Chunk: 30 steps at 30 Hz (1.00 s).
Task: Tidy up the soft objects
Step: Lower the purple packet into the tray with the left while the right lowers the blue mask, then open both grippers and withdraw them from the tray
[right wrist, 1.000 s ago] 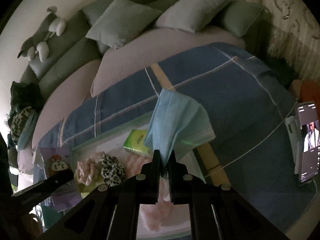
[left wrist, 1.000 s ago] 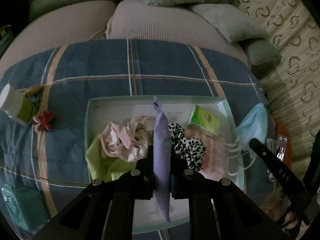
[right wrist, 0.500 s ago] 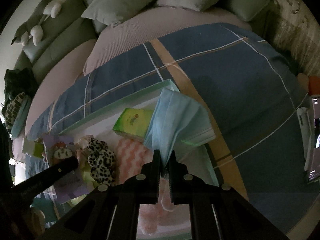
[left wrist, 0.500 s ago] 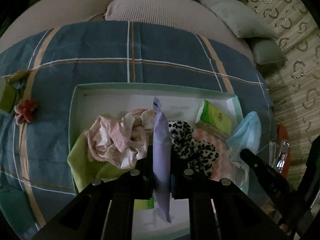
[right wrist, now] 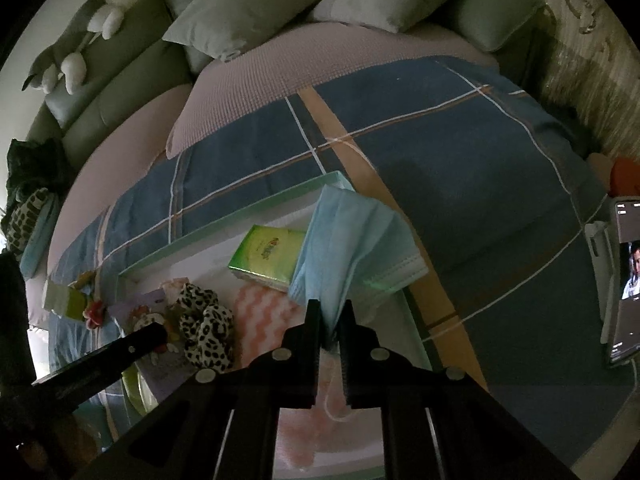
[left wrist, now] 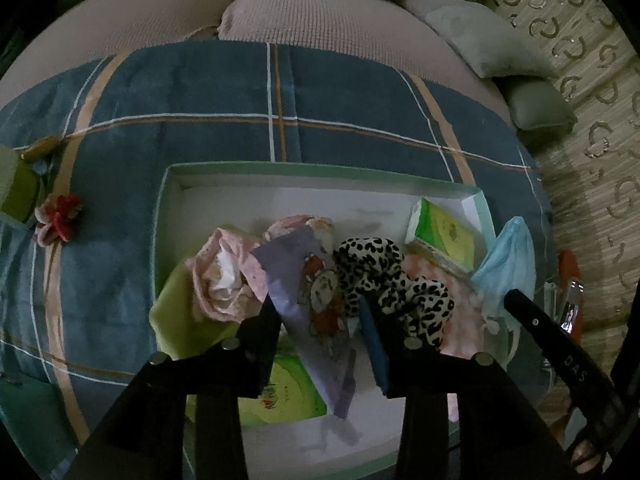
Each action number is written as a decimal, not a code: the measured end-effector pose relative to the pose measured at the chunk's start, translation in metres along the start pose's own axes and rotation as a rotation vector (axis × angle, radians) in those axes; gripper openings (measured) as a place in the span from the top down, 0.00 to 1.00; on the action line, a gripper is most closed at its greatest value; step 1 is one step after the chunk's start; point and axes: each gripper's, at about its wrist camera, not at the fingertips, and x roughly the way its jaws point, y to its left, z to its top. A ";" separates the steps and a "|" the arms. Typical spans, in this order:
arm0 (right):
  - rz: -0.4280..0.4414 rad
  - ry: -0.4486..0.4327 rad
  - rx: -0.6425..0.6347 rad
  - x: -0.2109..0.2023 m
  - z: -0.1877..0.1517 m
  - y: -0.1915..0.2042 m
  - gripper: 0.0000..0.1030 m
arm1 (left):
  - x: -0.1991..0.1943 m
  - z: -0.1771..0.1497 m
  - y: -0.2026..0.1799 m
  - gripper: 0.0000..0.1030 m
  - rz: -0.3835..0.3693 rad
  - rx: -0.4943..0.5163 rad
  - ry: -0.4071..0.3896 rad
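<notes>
Already the left gripper (left wrist: 320, 312) is opening, dropping the lilac printed packet (left wrist: 308, 300) into the mint-rimmed white tray (left wrist: 320, 168); at three o'clock, the right gripper (right wrist: 329, 320) pinches the blue pleated face mask (right wrist: 352, 240), poised over the tray's edge.

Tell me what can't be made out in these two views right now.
- Left wrist view: the near part of the tray is hidden behind the left gripper.
- Right wrist view: the blue face mask covers the tray's far corner; the phone is cut off by the edge.
- Both views: the print on the green tissue pack is too small to read.
</notes>
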 end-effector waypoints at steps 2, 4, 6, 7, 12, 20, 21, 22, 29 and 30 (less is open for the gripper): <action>-0.002 -0.001 0.003 -0.001 0.000 -0.001 0.90 | -0.006 -0.001 0.003 0.58 0.000 -0.007 -0.011; -0.005 -0.005 0.002 -0.002 0.000 -0.001 0.90 | -0.010 -0.001 0.005 0.53 0.000 -0.016 -0.020; -0.005 -0.008 0.000 -0.003 0.000 0.000 0.90 | -0.016 -0.003 0.008 0.48 0.007 -0.023 -0.032; -0.004 -0.009 0.000 -0.003 -0.001 0.001 0.90 | -0.018 -0.003 0.010 0.47 0.011 -0.026 -0.037; -0.003 -0.012 0.007 -0.004 0.000 -0.001 0.89 | -0.031 -0.002 0.016 0.41 0.052 -0.047 -0.078; -0.016 -0.010 -0.007 -0.002 0.000 0.003 0.78 | -0.046 0.000 0.031 0.38 0.101 -0.087 -0.129; -0.018 -0.018 -0.018 -0.003 0.000 0.006 0.70 | -0.047 0.000 0.035 0.38 0.107 -0.095 -0.133; -0.023 -0.027 -0.031 -0.005 0.000 0.009 0.65 | -0.048 0.000 0.038 0.38 0.113 -0.101 -0.137; -0.019 -0.048 -0.096 -0.008 -0.003 0.030 0.47 | -0.057 -0.002 0.059 0.38 0.142 -0.161 -0.165; -0.017 -0.049 -0.106 -0.009 -0.004 0.033 0.47 | -0.058 -0.002 0.061 0.38 0.147 -0.165 -0.170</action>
